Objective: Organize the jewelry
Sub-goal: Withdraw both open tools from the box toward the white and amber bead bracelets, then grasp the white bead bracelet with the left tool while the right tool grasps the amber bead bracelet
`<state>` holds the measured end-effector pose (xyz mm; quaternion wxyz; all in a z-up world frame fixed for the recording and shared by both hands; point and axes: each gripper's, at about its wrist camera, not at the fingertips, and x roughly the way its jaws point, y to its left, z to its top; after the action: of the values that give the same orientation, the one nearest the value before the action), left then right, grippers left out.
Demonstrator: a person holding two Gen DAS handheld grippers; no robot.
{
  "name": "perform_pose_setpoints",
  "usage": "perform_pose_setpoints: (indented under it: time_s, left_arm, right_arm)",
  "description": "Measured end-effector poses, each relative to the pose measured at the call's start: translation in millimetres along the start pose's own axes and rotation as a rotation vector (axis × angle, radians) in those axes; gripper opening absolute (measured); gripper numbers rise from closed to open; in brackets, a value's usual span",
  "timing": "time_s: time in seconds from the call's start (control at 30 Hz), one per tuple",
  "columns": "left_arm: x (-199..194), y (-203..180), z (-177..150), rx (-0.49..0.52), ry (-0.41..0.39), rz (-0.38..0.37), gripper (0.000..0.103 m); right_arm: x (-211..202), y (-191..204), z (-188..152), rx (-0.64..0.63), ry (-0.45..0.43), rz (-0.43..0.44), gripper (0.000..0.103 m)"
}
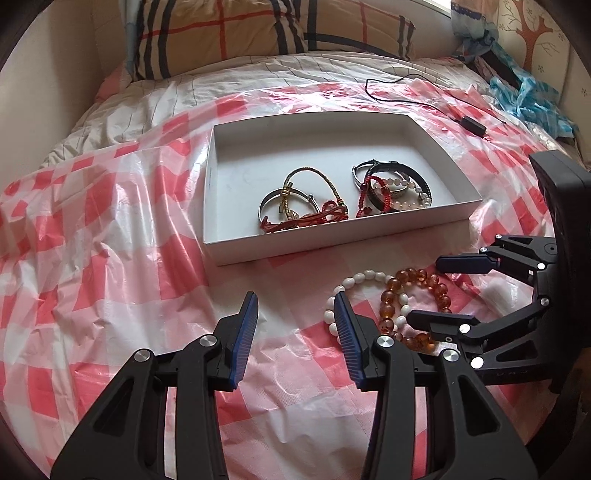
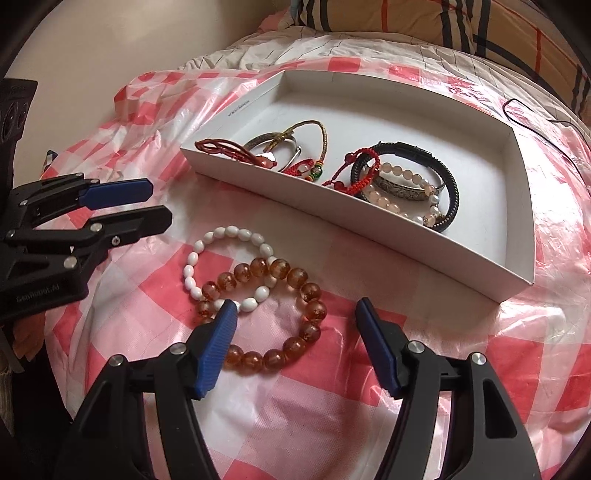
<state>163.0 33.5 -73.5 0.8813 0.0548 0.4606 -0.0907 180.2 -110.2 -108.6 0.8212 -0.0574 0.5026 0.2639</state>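
Observation:
A white bead bracelet (image 1: 369, 275) (image 2: 236, 232) and an amber bead bracelet (image 1: 417, 275) (image 2: 306, 291) lie overlapping on the red-and-white checked plastic sheet, just in front of a shallow white box (image 1: 332, 242) (image 2: 406, 243). The box holds several bracelets: metal bangles, red cords, a black band and pale beads. My right gripper (image 2: 295, 304) (image 1: 424, 291) stands open over the amber bracelet, which lies partly between its fingers without the pads pressing on it. My left gripper (image 1: 295, 299) (image 2: 159, 203) is open with nothing in it, just left of the white bracelet.
The sheet (image 1: 110, 277) covers a rumpled bed. A plaid pillow (image 1: 258, 33) sits at the back. A black cable with a small adapter (image 1: 472, 123) lies behind the box, and blue cloth (image 1: 528, 99) is bunched at the far right.

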Motion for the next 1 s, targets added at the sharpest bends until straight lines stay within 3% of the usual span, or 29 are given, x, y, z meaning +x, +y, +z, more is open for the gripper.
perform_pose_setpoints:
  time_s: [0.3,0.6,0.63,0.7,0.77,1.0]
  left_arm:
    - [3,-9,0,0.035,0.005,0.018,0.041]
    - [11,-16,0,0.061,0.024,0.025,0.041]
    - [12,-16,0,0.065,0.027,0.025,0.042]
    - [15,-19,-1,0.073,0.034,0.024,0.042]
    - [19,-23,-2,0.084,0.041,0.022,0.042]
    - [30,-34,0,0.088,0.033,0.037,0.043]
  right_arm:
    - [0,-2,0,-0.009,-0.003,-0.029,0.065]
    - [0,3,-5,-0.098,0.042,-0.168,0.065]
    - [-3,2,-5,-0.102,0.054,-0.182,0.061]
    - [-8,-3,-7,-0.088,0.068,-0.160,0.055]
    - [-10,-8,-12,-0.052,0.057,-0.071,0.053]
    - [-7,-12,-13,-0.019,0.031,-0.056,0.053]
